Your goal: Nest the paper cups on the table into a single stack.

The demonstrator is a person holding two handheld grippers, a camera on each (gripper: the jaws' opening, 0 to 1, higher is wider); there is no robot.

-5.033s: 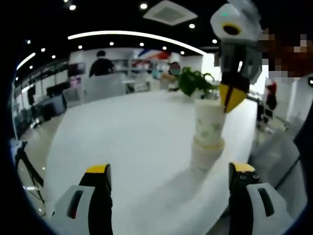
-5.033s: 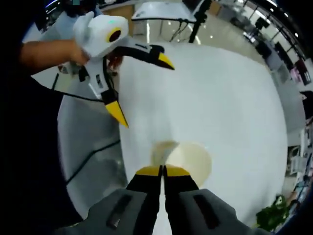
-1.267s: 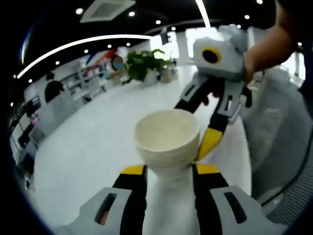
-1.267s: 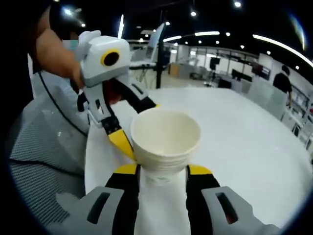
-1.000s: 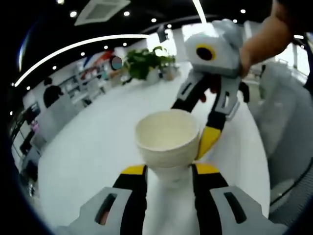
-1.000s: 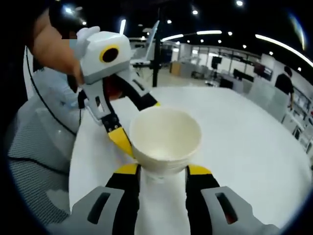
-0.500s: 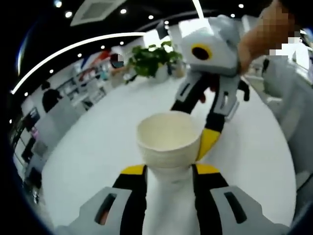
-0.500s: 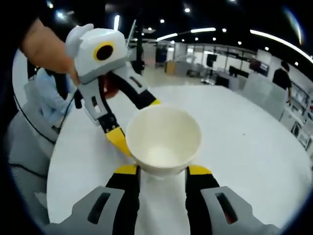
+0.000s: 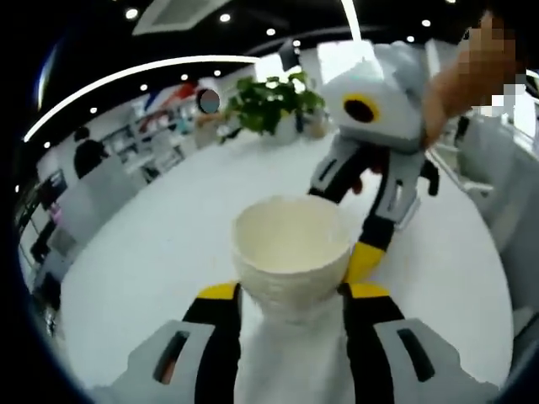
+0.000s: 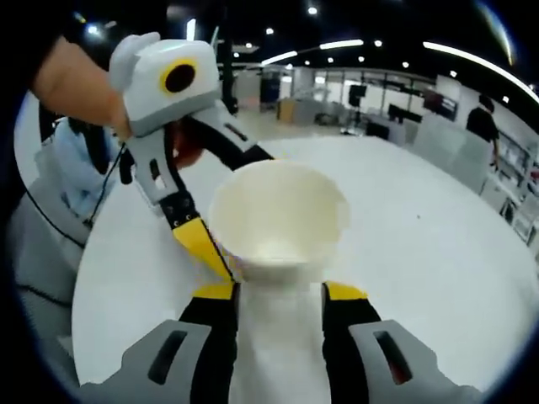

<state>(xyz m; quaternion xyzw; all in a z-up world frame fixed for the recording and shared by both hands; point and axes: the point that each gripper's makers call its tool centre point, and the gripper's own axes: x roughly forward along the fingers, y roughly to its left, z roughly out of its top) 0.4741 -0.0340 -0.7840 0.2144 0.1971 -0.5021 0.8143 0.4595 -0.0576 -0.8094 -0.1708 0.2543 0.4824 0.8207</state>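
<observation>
Nearby: potted plant (image 9: pixel 274 101) beyond white table (image 9: pixel 160 252) | both grippers, left (image 9: pixel 290 290) and right (image 10: pixel 279 290), clamped cup stack (image 9: pixel 290 257) together

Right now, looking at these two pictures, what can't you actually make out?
- How many paper cups are nested: blurred in both views.
- The cups' base: in the left gripper view, hidden between the left hand-held gripper's jaws.
- The right hand-held gripper's grip point: in the right gripper view, hidden under the cup rim.
- The table edge nearest the person: cut off.
</observation>
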